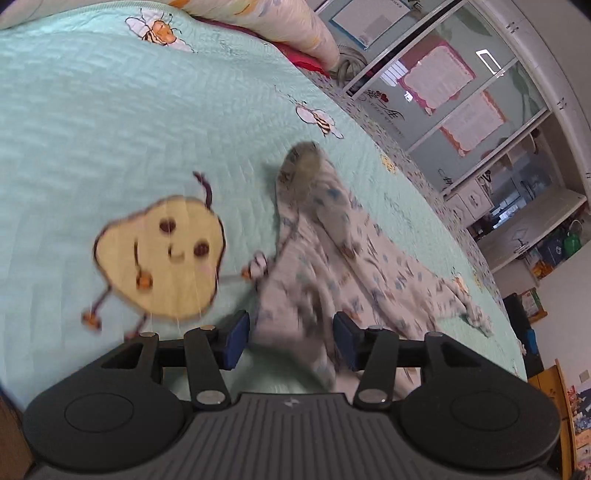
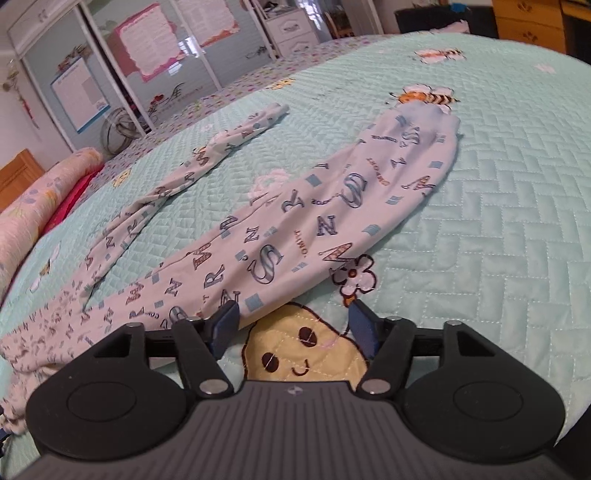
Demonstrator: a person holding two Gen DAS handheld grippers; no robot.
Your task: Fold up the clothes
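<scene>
Pale pyjama trousers (image 2: 295, 221) printed with blue letters lie spread on the mint quilted bedspread (image 2: 498, 221). One leg runs flat to a cuff at the far right, and the other leg (image 2: 207, 158) lies narrow and twisted to its left. My right gripper (image 2: 293, 326) is open at the trousers' near edge, its left pad touching the cloth and only quilt between the pads. In the left wrist view the trousers (image 1: 332, 240) are blurred; a bunched end of them sits between the pads of my left gripper (image 1: 291, 341), which stand apart from it, open.
A pear figure (image 1: 162, 258) is stitched on the quilt beside the trousers and also lies under my right gripper. A rolled floral pillow (image 2: 33, 206) lies at the bed's head. Sliding wardrobe doors (image 2: 147, 55) and wooden drawers (image 2: 528, 22) stand beyond the bed.
</scene>
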